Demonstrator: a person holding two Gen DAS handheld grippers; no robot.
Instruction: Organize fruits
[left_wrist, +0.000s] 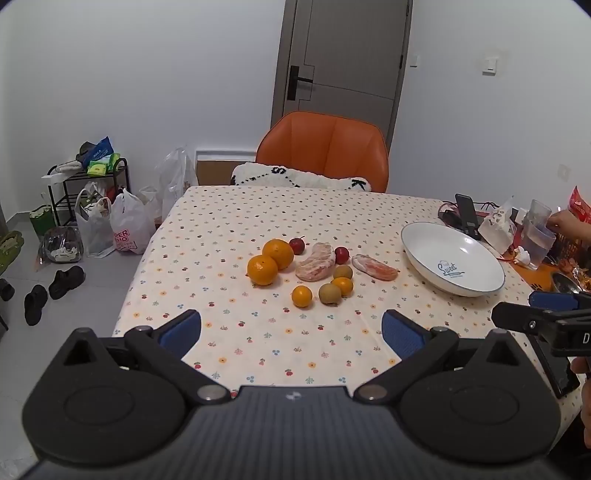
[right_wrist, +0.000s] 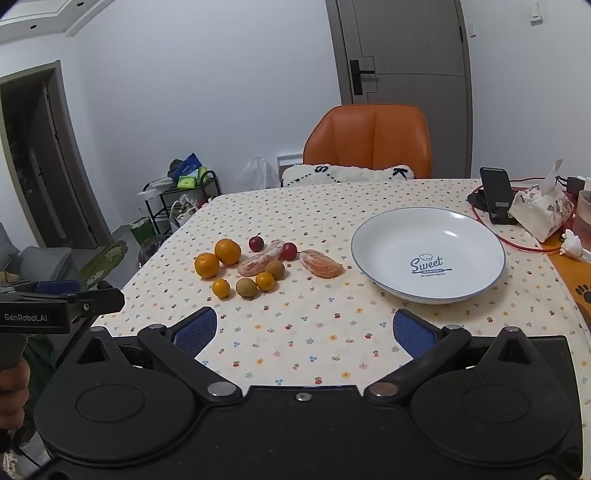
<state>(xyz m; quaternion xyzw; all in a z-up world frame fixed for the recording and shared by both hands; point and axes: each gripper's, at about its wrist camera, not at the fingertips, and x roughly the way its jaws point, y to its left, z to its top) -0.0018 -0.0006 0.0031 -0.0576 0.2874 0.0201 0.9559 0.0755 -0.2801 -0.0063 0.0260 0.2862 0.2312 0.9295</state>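
Left wrist view: left gripper (left_wrist: 291, 334) spread wide, empty, above flowered tablecloth (left_wrist: 295, 350); fruits (left_wrist: 306, 267) clustered mid-table, left of white plate (left_wrist: 452, 258).
Right wrist view: right gripper (right_wrist: 304, 332) spread wide, empty; fruits (right_wrist: 258, 267) on cloth, beside plate (right_wrist: 428, 254); orange chair (right_wrist: 369, 142) behind table.
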